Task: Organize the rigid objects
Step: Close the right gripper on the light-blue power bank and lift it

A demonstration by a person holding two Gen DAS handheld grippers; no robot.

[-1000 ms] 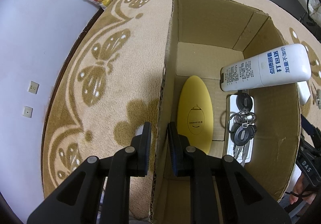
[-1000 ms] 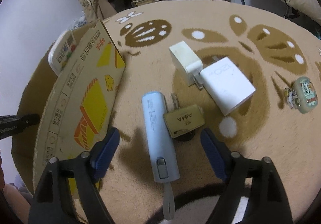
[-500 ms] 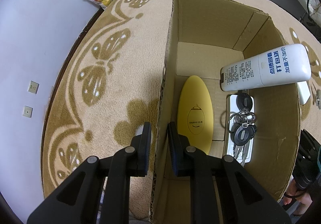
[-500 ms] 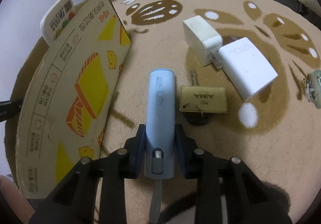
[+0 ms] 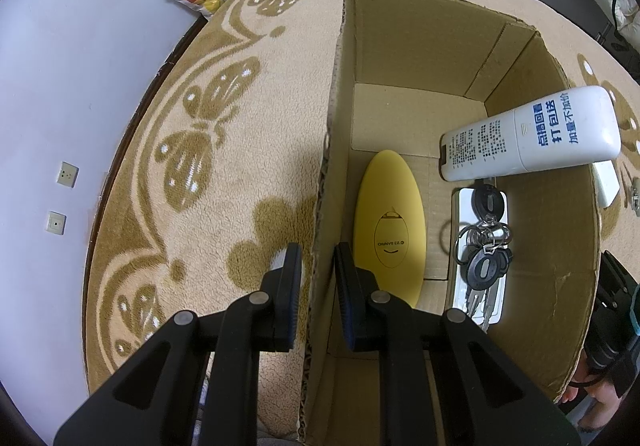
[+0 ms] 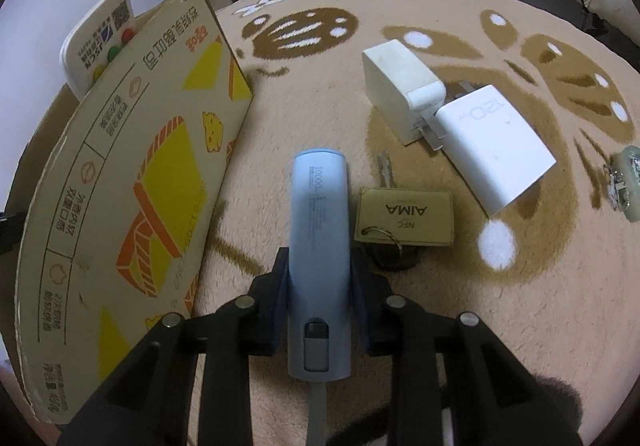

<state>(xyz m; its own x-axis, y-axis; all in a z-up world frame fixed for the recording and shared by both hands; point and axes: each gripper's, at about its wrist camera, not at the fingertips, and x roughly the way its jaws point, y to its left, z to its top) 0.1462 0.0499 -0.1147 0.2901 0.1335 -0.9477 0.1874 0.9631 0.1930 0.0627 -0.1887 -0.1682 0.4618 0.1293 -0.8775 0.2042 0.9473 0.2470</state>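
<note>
My left gripper (image 5: 317, 258) is shut on the left wall of the open cardboard box (image 5: 325, 182), one finger outside, one inside. Inside the box lie a yellow oval case (image 5: 390, 222), a bunch of black keys (image 5: 482, 246) on a white flat item, and a white remote (image 5: 532, 134) leaning on the right wall. My right gripper (image 6: 319, 270) is shut on a light blue power bank (image 6: 319, 230), which points away from me just above the rug. The box's printed outer wall (image 6: 132, 182) stands to its left.
On the beige patterned rug (image 6: 320, 86) lie a tan AIMA key tag (image 6: 406, 216) with a key, two white chargers (image 6: 400, 86) (image 6: 494, 146) and a small green keychain case (image 6: 626, 182) at the far right. Shelves and clutter stand beyond the rug. A hand shows at the left wrist view's lower right.
My right gripper went from wide open to shut on the blue power bank and has swung it to point straight ahead. The left gripper has kept its hold on the box wall.
</note>
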